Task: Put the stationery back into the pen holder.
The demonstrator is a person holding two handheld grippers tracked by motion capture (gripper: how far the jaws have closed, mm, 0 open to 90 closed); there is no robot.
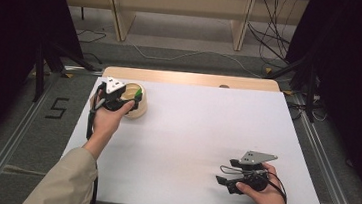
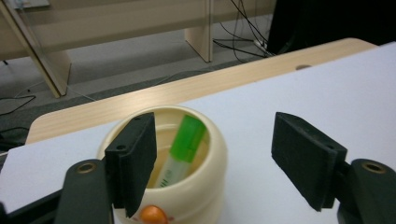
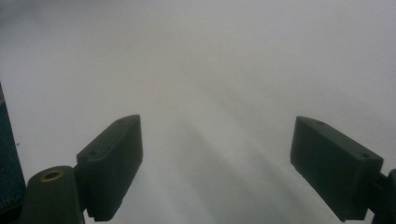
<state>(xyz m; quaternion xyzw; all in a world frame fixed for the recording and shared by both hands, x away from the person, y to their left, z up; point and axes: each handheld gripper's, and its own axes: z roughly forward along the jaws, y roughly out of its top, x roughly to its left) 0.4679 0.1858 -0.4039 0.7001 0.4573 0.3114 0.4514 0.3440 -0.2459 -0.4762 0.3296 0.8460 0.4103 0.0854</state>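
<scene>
A cream round pot (image 1: 135, 108) (image 2: 205, 182) stands at the far left of the white table (image 1: 191, 133). A pen with a green cap (image 2: 187, 140) (image 1: 138, 94) leans inside it, cap up. My left gripper (image 1: 128, 97) (image 2: 215, 163) hovers just over the pot, open, its left jaw above the pot's mouth and its right jaw past the rim; nothing is between them. My right gripper (image 1: 226, 172) (image 3: 219, 168) rests low near the front right of the table, open and pointing left, with bare white tabletop between its jaws.
A pale wooden strip (image 1: 191, 78) edges the table's far side. Beyond it are wooden furniture legs (image 1: 119, 13) and cables (image 1: 271, 35) on the floor. Metal rails (image 1: 333, 172) run along both sides of the table.
</scene>
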